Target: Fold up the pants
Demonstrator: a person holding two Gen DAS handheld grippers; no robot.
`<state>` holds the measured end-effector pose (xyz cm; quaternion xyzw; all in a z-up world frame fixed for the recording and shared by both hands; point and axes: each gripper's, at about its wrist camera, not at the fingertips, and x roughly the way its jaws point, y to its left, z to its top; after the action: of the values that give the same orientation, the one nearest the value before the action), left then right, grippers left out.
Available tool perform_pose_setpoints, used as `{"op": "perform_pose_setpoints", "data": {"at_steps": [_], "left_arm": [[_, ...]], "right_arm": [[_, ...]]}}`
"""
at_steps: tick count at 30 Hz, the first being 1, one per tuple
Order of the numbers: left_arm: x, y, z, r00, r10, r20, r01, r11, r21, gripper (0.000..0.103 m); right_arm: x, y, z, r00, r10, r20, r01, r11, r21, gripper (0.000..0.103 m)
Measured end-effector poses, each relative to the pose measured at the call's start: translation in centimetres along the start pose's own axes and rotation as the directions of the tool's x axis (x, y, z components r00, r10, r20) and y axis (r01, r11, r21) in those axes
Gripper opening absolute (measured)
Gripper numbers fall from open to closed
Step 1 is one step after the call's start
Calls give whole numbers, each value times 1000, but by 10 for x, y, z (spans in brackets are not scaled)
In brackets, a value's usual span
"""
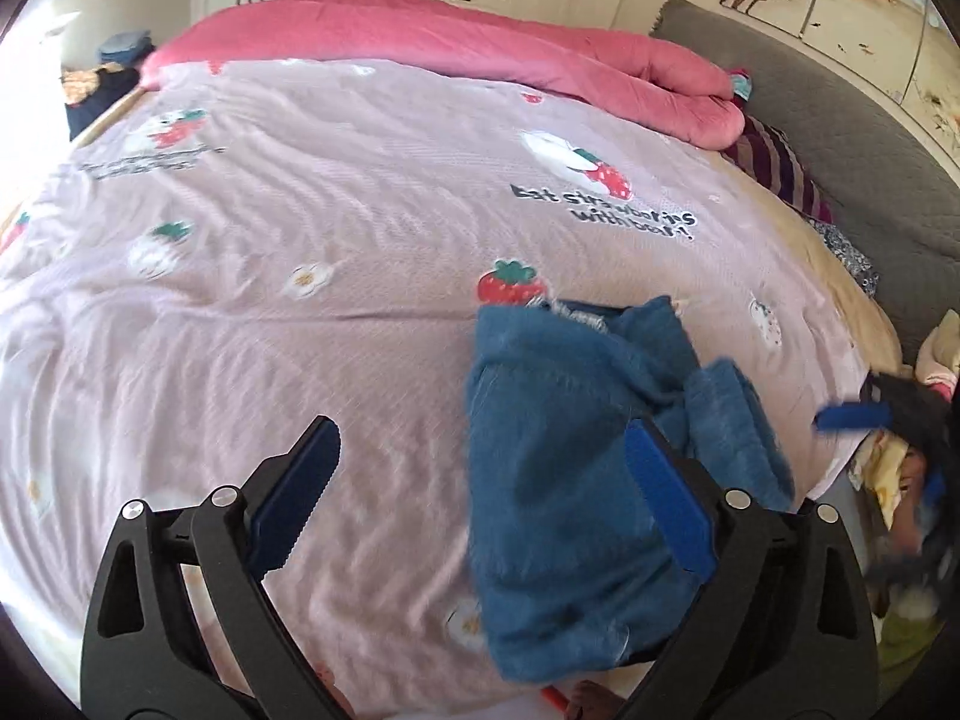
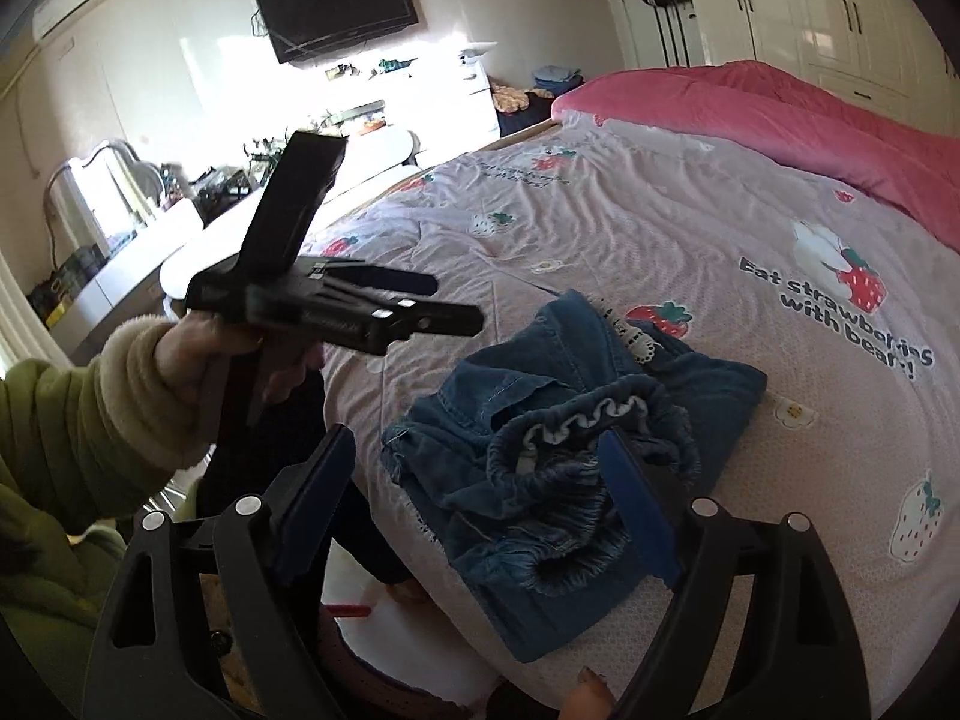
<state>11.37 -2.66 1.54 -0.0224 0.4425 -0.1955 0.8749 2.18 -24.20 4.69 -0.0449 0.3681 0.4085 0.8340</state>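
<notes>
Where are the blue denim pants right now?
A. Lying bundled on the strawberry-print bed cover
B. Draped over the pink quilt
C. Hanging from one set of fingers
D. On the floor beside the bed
A: the pants lie in a folded heap on the strawberry-print bed cover, while both sets of fingers stand open, gripping nothing.

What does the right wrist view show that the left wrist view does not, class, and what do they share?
Only the right wrist view shows the wall television, the pants' frilled waistband and the hand holding the left gripper. Only the left wrist view shows the grey headboard and striped pillow. Both show the blue pants bunched on the strawberry-print sheet, the pink quilt and open jaws holding nothing.
</notes>
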Motion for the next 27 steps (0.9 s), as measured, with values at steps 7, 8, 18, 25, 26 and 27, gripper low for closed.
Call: {"op": "perform_pose_setpoints", "data": {"at_steps": [7, 8, 18, 25, 26, 27], "left_arm": [[56, -15, 20, 991, -56, -122, 60, 998, 34, 73], [64, -15, 21, 989, -52, -137, 56, 998, 29, 65], [93, -3, 21, 987, -57, -151, 60, 998, 18, 24], [79, 30, 26, 991, -91, -96, 84, 994, -72, 18], [77, 35, 28, 994, -70, -80, 64, 995, -81, 18], [75, 40, 30, 995, -63, -74, 56, 994, -90, 18]], "right_arm": [[27, 3, -4, 996, -60, -62, 57, 997, -52, 73], [29, 3, -3, 996, -64, -64, 60, 996, -61, 70], [49, 1, -19, 978, -116, -174, 95, 988, -120, 19], [49, -14, -1, 992, -66, -112, 60, 997, -48, 10], [49, -15, -1, 992, -55, -114, 51, 998, -37, 10], [49, -18, -6, 991, -46, -125, 44, 999, -16, 10]]}}
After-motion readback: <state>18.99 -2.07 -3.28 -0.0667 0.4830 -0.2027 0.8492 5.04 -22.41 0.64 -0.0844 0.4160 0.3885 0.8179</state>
